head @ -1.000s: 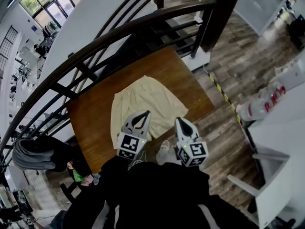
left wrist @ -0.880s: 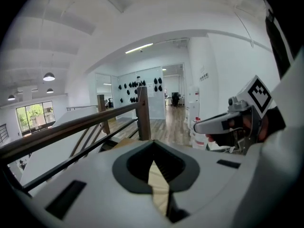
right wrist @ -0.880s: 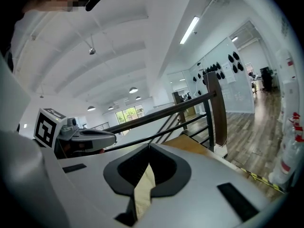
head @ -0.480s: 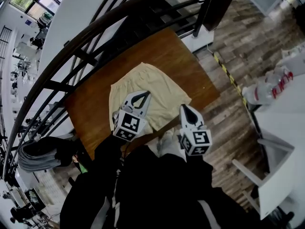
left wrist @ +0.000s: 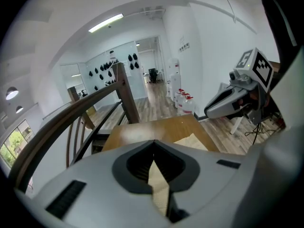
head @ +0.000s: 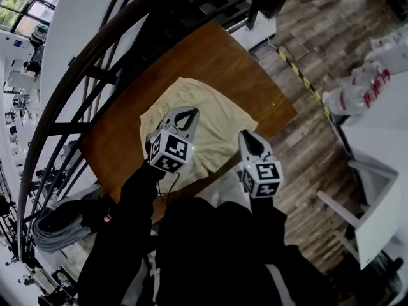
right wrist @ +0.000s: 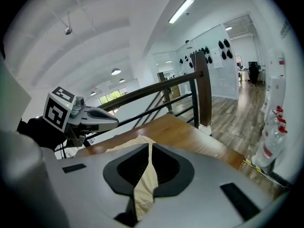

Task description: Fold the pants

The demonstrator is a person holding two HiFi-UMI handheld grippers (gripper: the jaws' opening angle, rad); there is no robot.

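Observation:
Cream pants lie spread flat on a brown wooden table. My left gripper hangs over the near left part of the pants, jaws shut with nothing between them. My right gripper is over the pants' near right corner at the table's edge, also shut and empty. In the left gripper view the shut tips point at the pants, and the right gripper shows at the right. In the right gripper view the tips meet above the pants; the left gripper is at the left.
A dark curved stair railing runs along the table's far and left sides. Large water bottles stand on the wooden floor at the right, beside white furniture. A grey heap of cloth lies at the lower left.
Both grippers have sunk toward the table. The left one has moved forward over the pants and rolled a little; the right one has come down by the pants' near right corner. Both stayed shut.

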